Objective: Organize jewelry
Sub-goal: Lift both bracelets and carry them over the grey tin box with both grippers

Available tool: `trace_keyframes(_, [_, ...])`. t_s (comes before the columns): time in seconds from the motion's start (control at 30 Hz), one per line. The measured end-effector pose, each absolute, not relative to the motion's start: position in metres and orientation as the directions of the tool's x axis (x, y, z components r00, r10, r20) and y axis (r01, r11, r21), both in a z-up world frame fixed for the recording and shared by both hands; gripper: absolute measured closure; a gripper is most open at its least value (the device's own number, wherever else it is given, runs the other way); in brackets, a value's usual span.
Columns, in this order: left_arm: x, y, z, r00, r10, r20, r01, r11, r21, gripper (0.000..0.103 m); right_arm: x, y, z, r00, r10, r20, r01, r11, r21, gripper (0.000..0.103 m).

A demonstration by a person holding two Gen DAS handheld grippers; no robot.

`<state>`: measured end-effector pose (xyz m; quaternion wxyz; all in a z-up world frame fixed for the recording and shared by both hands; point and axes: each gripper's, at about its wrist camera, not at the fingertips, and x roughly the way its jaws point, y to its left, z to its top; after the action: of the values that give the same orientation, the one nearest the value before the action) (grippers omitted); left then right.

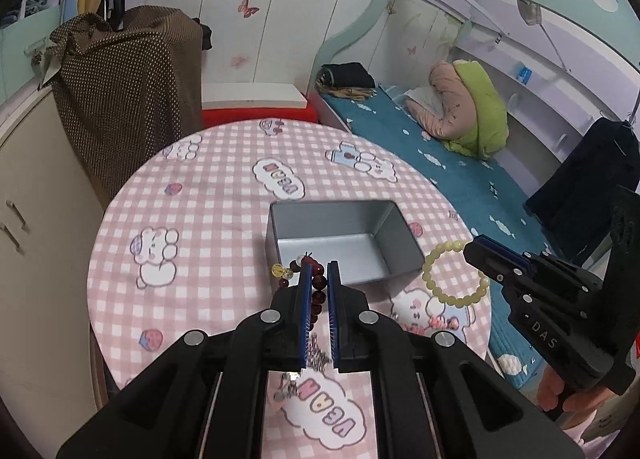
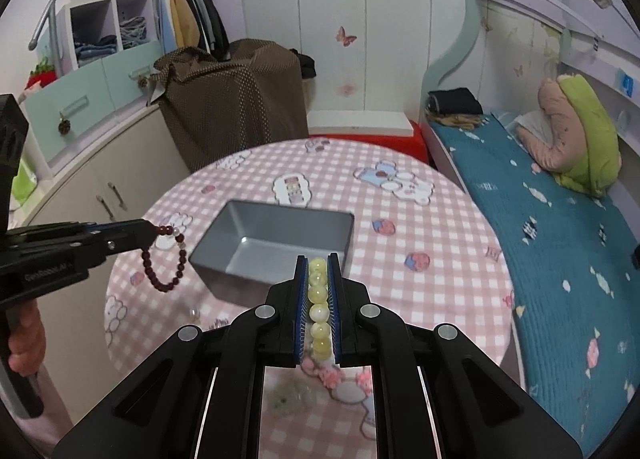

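A grey rectangular box (image 1: 360, 227) stands open and empty on the round table; it also shows in the right wrist view (image 2: 256, 235). My left gripper (image 1: 319, 265) is shut on a dark red bead bracelet (image 1: 316, 285), held above the table near the box's front left corner; in the right wrist view the bracelet (image 2: 170, 259) hangs from the left gripper (image 2: 150, 229). My right gripper (image 2: 319, 259) is shut on a pale yellow bead bracelet (image 2: 319, 299), just in front of the box's near wall. In the left wrist view that bracelet (image 1: 440, 291) hangs from the right gripper (image 1: 474, 249).
The table has a pink checked cloth (image 1: 208, 195). A silvery chain lies on it under the left gripper (image 1: 316, 355). A pale green piece lies under the right gripper (image 2: 288, 399). A bed with a blue cover (image 2: 560, 259) is to the right, cabinets (image 2: 88, 195) to the left.
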<state>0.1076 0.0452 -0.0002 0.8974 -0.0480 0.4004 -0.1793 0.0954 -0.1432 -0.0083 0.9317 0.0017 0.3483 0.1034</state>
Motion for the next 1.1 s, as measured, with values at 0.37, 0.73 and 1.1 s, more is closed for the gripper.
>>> trace_keyframes(0.37, [0.134, 0.030, 0.021, 0.627, -0.380, -0.679, 0.310, 0.922, -0.231, 0.097, 0.120, -0.131, 0.015, 0.761, 0.220, -0.610, -0.223, 0.972, 0.072, 0.093])
trace_keyframes(0.73, [0.172, 0.012, 0.001, 0.560, -0.411, -0.720, 0.294, 0.910, -0.291, 0.097, 0.167, -0.126, -0.019, 0.653, 0.292, -0.699, -0.245, 0.954, 0.171, 0.093])
trace_keyframes(1.1, [0.201, 0.004, -0.047, 0.460, -0.383, -0.801, 0.251, 0.922, -0.296, 0.097, 0.194, -0.121, -0.055, 0.572, 0.286, -0.769, -0.237, 0.955, 0.179, 0.092])
